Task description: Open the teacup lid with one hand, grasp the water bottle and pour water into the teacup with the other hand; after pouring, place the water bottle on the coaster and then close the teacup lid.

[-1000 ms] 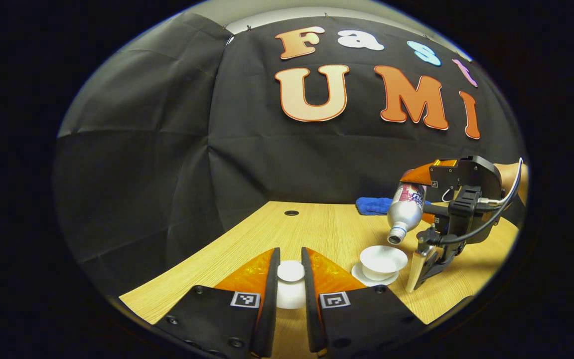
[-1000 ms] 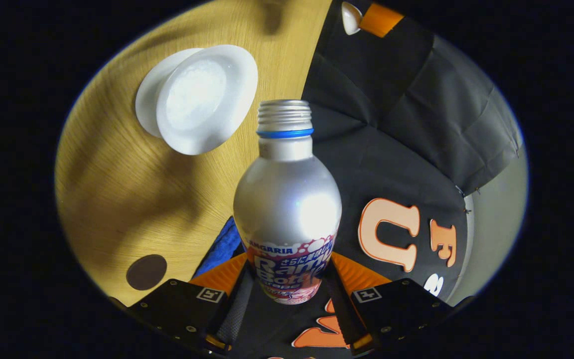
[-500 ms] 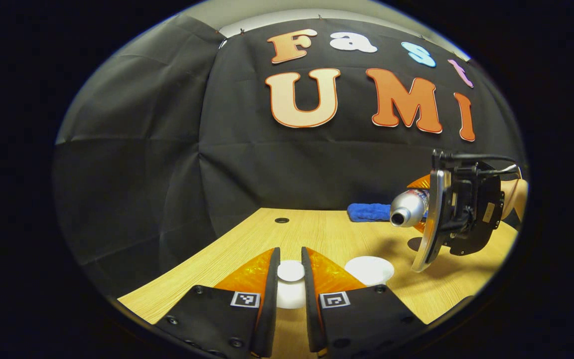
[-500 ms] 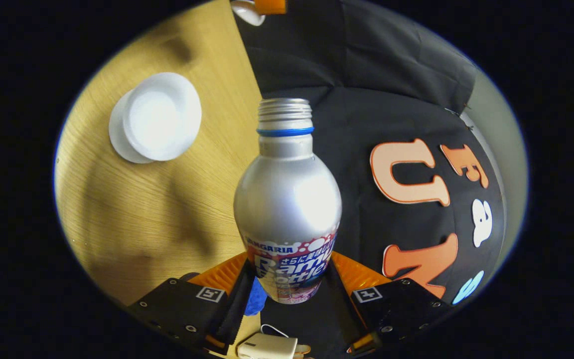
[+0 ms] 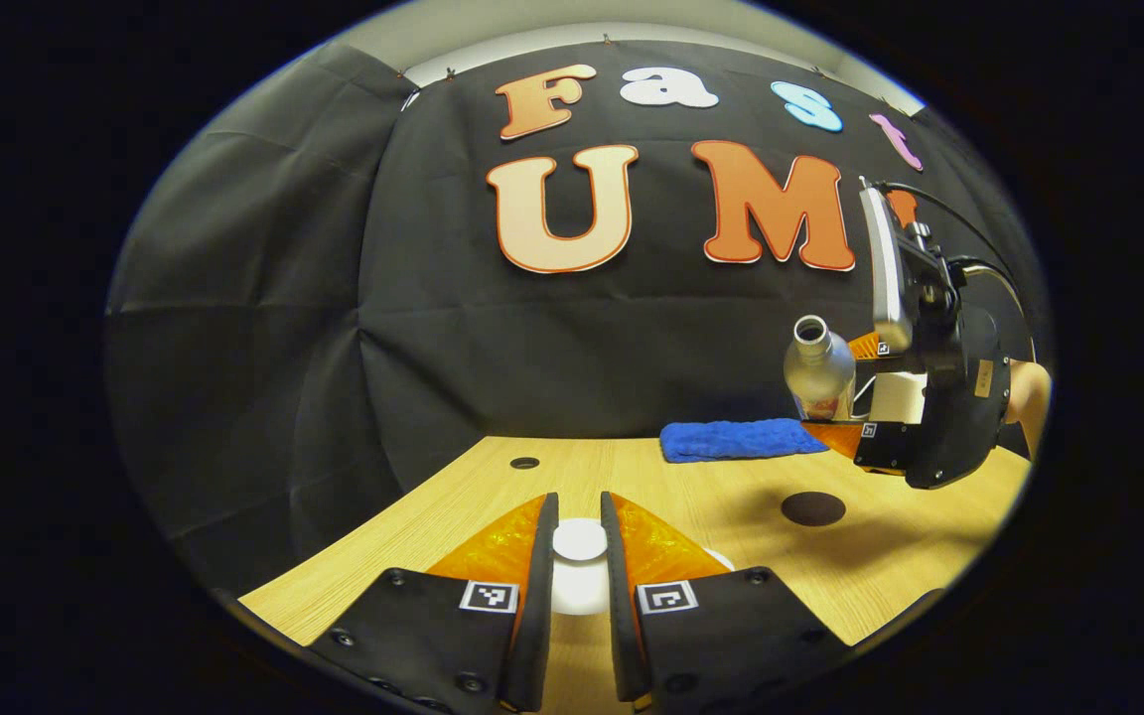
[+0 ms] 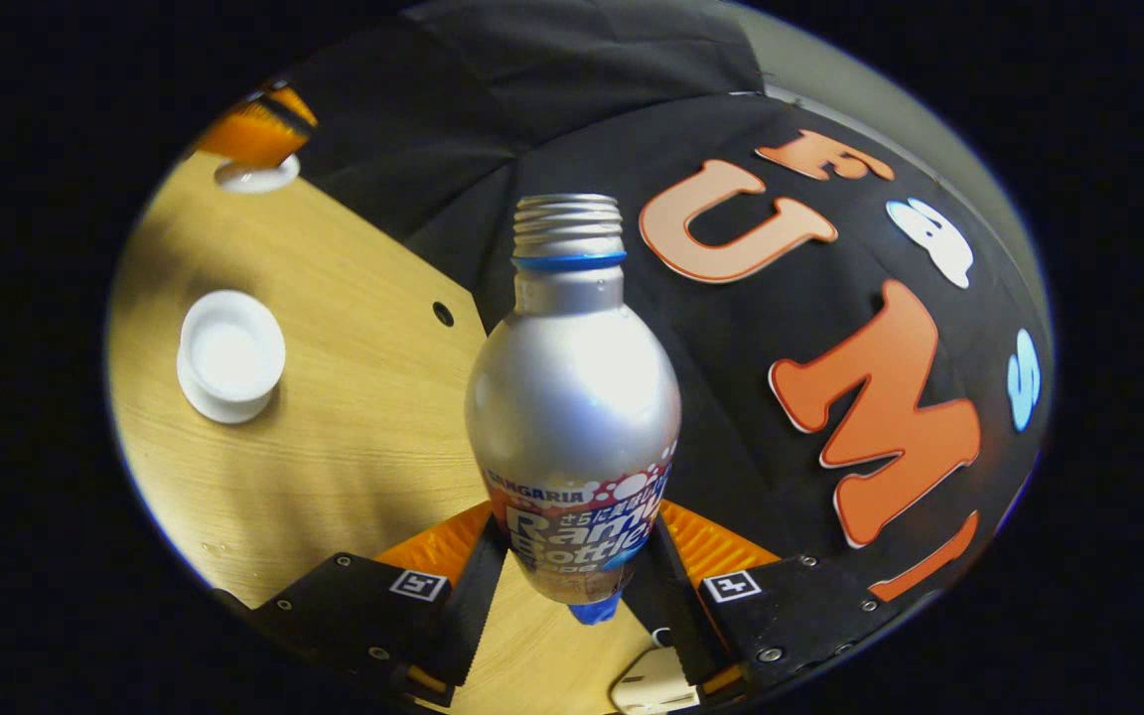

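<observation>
While the left gripper [image 5: 579, 556] clamps the lid [image 5: 579, 541] above the desk [image 5: 691, 477], the right gripper [image 6: 572, 586] clamps the bottle [image 6: 572, 397] upright, off the coaster [image 5: 812, 508]. Bottle: smooth metal, likely slippery; hold low. Cup [image 6: 231, 353]: open, probably fragile.

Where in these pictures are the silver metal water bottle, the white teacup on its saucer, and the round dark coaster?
silver metal water bottle [image 6: 572, 397], right gripper view, on its bare shoulder above the label.
white teacup [image 6: 231, 353], right gripper view, on its open inside.
round dark coaster [image 5: 812, 508], left gripper view, on the middle of its top face.
</observation>
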Demonstrator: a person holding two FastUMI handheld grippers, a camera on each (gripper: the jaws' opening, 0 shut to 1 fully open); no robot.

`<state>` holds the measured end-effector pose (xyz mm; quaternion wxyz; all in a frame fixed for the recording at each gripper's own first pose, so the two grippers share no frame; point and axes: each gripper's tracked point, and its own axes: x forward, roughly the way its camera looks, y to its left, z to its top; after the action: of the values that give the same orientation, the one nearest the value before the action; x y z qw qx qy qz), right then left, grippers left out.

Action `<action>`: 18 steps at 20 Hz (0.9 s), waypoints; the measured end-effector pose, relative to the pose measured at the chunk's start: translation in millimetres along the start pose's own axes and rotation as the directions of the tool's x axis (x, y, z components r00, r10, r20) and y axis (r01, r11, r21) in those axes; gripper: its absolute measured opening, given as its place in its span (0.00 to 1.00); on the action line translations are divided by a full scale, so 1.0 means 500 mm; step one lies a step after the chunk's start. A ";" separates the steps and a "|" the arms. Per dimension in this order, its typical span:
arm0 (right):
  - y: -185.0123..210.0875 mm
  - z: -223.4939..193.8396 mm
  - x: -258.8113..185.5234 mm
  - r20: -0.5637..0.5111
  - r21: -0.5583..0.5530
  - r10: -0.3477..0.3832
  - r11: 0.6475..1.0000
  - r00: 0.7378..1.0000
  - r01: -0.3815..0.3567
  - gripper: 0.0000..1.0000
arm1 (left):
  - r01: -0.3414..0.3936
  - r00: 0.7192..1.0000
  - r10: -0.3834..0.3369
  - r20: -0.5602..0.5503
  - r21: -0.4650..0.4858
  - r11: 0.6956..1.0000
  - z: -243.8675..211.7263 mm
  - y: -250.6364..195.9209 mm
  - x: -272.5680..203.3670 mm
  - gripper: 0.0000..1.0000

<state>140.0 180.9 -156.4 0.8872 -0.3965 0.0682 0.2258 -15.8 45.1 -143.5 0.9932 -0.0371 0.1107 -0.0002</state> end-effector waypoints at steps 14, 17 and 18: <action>-0.009 -0.133 0.011 -0.044 0.496 0.099 0.866 0.994 -0.065 0.79 | 0.099 0.995 -0.099 -0.017 0.004 0.995 -0.014 -0.118 0.061 0.30; 0.049 -0.156 0.016 -0.049 0.561 0.148 0.822 0.988 -0.095 0.79 | 0.109 0.994 -0.109 -0.031 -0.002 0.994 -0.030 -0.125 0.067 0.29; 0.064 -0.166 0.023 -0.050 0.587 0.163 0.803 0.985 -0.103 0.79 | 0.112 0.993 -0.112 -0.038 -0.004 0.994 -0.037 -0.128 0.068 0.30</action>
<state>140.7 142.5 -237.5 0.9435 -0.1107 0.2049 0.2359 13.8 -20.5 -164.1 0.9893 -0.0444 0.1272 -0.0565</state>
